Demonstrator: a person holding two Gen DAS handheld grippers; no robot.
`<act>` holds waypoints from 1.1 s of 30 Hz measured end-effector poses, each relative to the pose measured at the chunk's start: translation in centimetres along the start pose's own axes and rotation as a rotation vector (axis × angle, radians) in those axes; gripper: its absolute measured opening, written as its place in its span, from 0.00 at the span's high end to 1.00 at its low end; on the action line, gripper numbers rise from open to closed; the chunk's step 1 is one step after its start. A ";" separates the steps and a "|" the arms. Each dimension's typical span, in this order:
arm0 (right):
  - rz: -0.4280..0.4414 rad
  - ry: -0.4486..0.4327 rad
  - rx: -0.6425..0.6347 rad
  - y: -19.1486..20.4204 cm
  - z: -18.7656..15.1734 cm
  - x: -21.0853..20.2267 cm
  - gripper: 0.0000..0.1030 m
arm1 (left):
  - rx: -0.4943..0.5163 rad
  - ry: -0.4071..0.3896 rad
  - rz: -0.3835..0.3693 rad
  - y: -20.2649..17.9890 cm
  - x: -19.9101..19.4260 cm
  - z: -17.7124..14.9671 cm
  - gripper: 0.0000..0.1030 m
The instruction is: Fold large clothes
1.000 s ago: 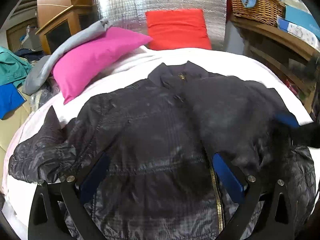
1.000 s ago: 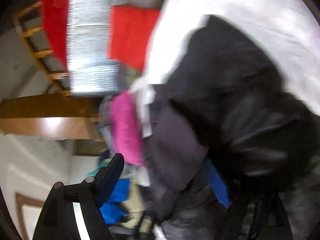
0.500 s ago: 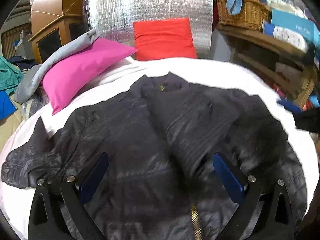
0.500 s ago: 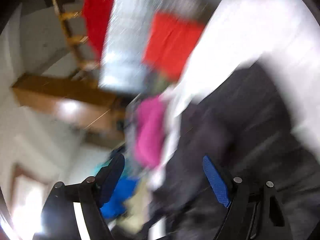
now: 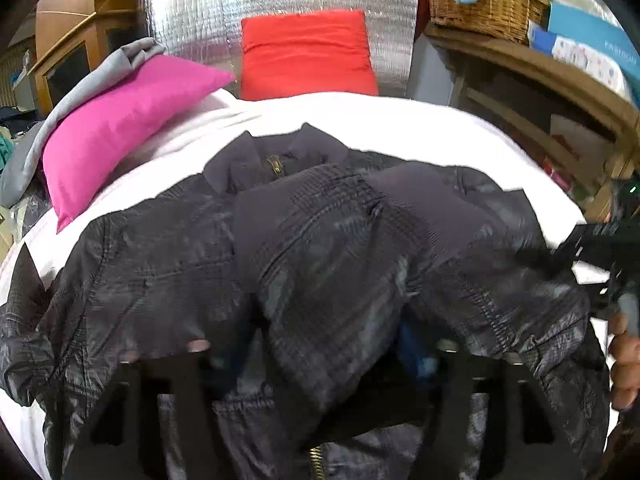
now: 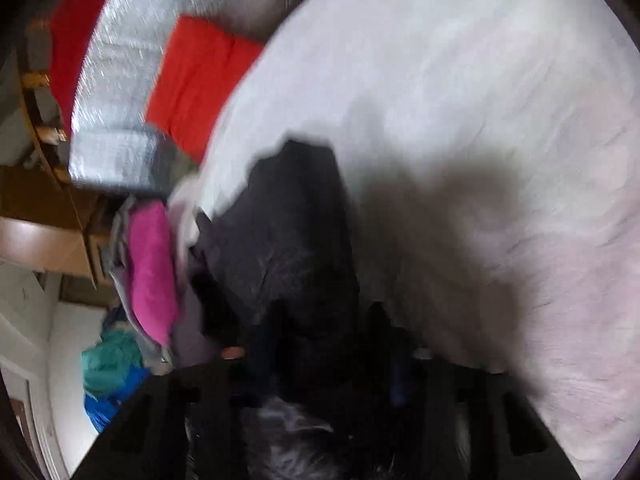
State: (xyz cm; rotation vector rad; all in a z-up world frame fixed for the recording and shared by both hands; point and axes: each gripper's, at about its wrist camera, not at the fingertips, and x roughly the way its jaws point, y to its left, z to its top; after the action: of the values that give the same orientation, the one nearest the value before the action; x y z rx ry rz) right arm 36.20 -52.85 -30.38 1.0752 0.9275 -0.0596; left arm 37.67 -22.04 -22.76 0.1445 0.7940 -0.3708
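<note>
- Black quilted jacket (image 5: 320, 264) lies front-up on white bed sheet (image 5: 400, 120), collar toward red cushion (image 5: 306, 54), one sleeve folded across its chest.
- Left gripper (image 5: 320, 356) pinches a raised jacket fold.
- Right gripper (image 6: 324, 364): view blurred; jaws close together around dark jacket cloth.
- Pink pillow (image 5: 120, 120) left of collar.

Left wrist: we look low, close over the jacket (image 5: 320, 260), toward the red cushion (image 5: 306, 54).
Right wrist: tilted sideways, closer; we share both.
</note>
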 end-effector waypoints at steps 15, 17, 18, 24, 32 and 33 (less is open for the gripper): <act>-0.012 -0.082 -0.142 3.1 -3.6 -3.9 0.83 | -0.257 0.070 -0.121 9.4 -2.8 -3.3 0.77; -0.027 -0.070 -0.142 3.2 -4.0 -3.5 0.83 | -0.283 0.124 -0.158 10.4 -2.8 -4.5 0.75; -0.036 -0.067 -0.140 3.2 -4.2 -3.3 0.84 | -0.297 0.150 -0.173 10.9 -2.8 -5.1 0.74; -0.056 -0.061 -0.116 2.9 -4.4 -2.6 0.83 | -0.312 0.175 -0.166 12.8 -4.9 -6.4 0.59; -0.115 -0.055 -0.100 3.0 -4.4 -1.4 0.80 | -0.210 -0.065 -0.176 9.2 -9.4 -4.0 0.20; -0.116 -0.054 -0.097 3.0 -4.4 -1.4 0.80 | -0.182 -0.059 -0.172 8.2 -8.7 -3.5 0.20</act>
State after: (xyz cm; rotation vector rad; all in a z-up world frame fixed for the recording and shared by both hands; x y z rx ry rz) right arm 33.97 -48.45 -27.96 0.9255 0.9340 -0.1379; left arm 32.82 -11.13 -19.03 -0.1050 0.7802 -0.4608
